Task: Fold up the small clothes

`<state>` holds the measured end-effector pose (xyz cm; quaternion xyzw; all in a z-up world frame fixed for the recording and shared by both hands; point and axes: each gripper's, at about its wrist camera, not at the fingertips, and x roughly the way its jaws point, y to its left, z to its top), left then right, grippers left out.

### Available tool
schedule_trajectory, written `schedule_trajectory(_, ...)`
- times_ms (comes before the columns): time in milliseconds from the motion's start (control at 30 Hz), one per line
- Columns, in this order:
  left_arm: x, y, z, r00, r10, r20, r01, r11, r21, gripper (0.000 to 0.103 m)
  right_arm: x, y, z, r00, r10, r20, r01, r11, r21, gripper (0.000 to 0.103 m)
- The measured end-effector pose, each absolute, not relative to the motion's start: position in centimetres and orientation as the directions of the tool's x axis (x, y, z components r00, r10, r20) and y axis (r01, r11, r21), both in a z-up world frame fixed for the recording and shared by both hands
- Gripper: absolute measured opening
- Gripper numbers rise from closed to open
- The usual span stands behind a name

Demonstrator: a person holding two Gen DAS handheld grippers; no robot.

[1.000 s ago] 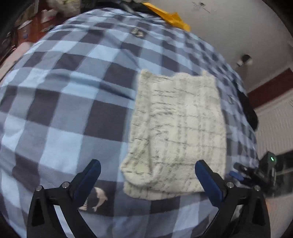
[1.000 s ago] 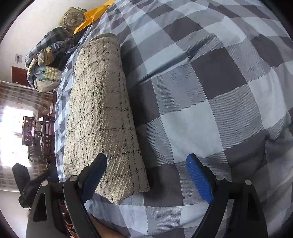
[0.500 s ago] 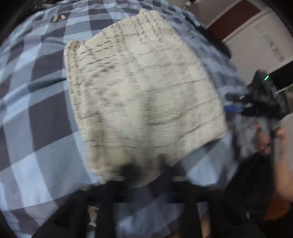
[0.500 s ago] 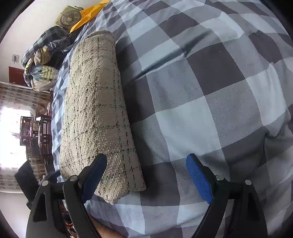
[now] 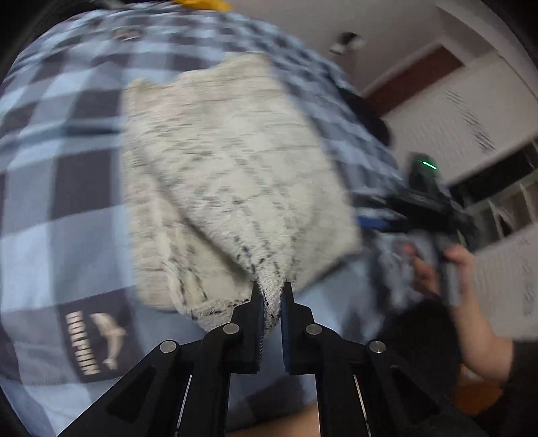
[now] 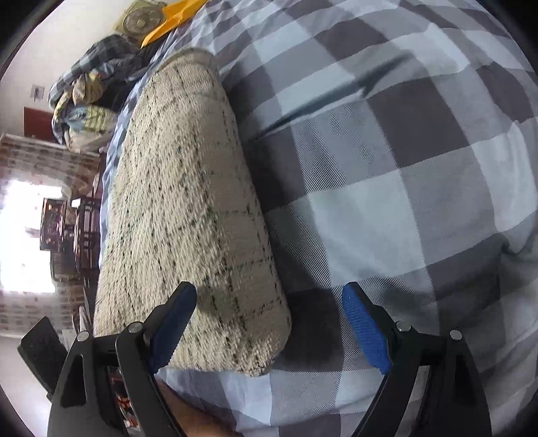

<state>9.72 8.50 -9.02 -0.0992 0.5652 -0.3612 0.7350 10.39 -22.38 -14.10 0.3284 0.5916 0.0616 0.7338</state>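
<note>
A cream knitted garment with thin dark check lines (image 5: 228, 174) lies folded on a blue, grey and white checked bedspread (image 5: 67, 174). My left gripper (image 5: 271, 302) is shut on the garment's near edge, which bunches up between the fingers. The left wrist view is motion-blurred. In the right wrist view the same garment (image 6: 188, 208) lies as a long folded strip. My right gripper (image 6: 269, 322) is open, its jaws wide apart over the garment's near corner, not touching it. It also shows in the left wrist view (image 5: 380, 222), held by a hand beside the garment's right edge.
A dolphin logo patch (image 5: 97, 339) is on the bedspread at the near left. A heap of clothes (image 6: 87, 101) and a yellow item (image 6: 171, 16) lie at the bed's far end. A wall and door frame (image 5: 413, 77) stand beyond the bed.
My left gripper went from wide open in front of the garment to shut on its near edge, and the cloth now bunches upward. My right gripper stayed open, drifting slightly nearer the corner.
</note>
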Motion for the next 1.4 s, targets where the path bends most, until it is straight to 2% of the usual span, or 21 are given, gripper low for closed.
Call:
schedule_trajectory(167,10.9,10.4,-11.1,0.143,-0.633,-0.761,0.269,0.765,-0.585,0.008,10.5,-22.2,-14.2,0.269,0.471,-0.840,0.289,0.793,0.537,0.087)
schedule_trajectory(300,10.1,9.8,-8.9,0.204,-0.620,-0.758,0.342,0.770,-0.538,0.008,8.4,-22.8,-13.3,0.266,0.403,-0.875,0.275,0.839,0.470,0.087)
schedule_trajectory(400,9.5,9.8,-7.8,0.221,-0.630,-0.744,0.372,0.760,-0.533,0.008,6.3,-21.6,-12.8,0.242,0.307,-0.920,0.212,0.909,0.359,0.087)
schedule_trajectory(600,9.9,11.6,-7.2,0.215,-0.686,-0.695,0.290,0.725,-0.625,0.007,7.0,-17.9,-14.7,0.191,0.200,-0.961,0.091,0.971,0.220,0.087)
schedule_trajectory(800,9.9,11.4,-8.5,0.223,-0.674,-0.705,0.243,0.738,-0.629,0.007,8.2,-14.8,-14.3,0.366,0.043,-0.930,0.003,0.999,0.047,0.086)
schedule_trajectory(833,10.0,11.4,-8.9,0.216,-0.662,-0.717,0.222,0.749,-0.624,0.007,8.2,-14.9,-14.5,0.377,0.039,-0.926,0.003,0.999,0.043,0.081)
schedule_trajectory(967,10.1,11.6,-10.7,0.175,-0.599,-0.782,0.165,0.801,-0.576,0.008,8.4,-16.6,-15.0,0.331,0.049,-0.943,0.073,0.994,0.077,0.079)
schedule_trajectory(1100,9.5,12.1,-9.3,0.206,-0.638,-0.742,0.176,0.770,-0.613,0.008,8.1,-18.0,-15.0,0.179,0.098,-0.979,0.133,0.984,0.122,0.079)
schedule_trajectory(1200,9.4,13.4,-7.4,0.270,-0.607,-0.747,0.180,0.794,-0.580,0.008,6.9,-20.4,-13.0,0.246,0.215,-0.945,0.192,0.945,0.265,0.079)
schedule_trajectory(1400,13.0,12.5,-4.8,0.254,-0.545,-0.799,0.261,0.834,-0.486,0.012,10.6,-23.4,-10.7,0.394,0.280,-0.875,0.271,0.874,0.402,0.079)
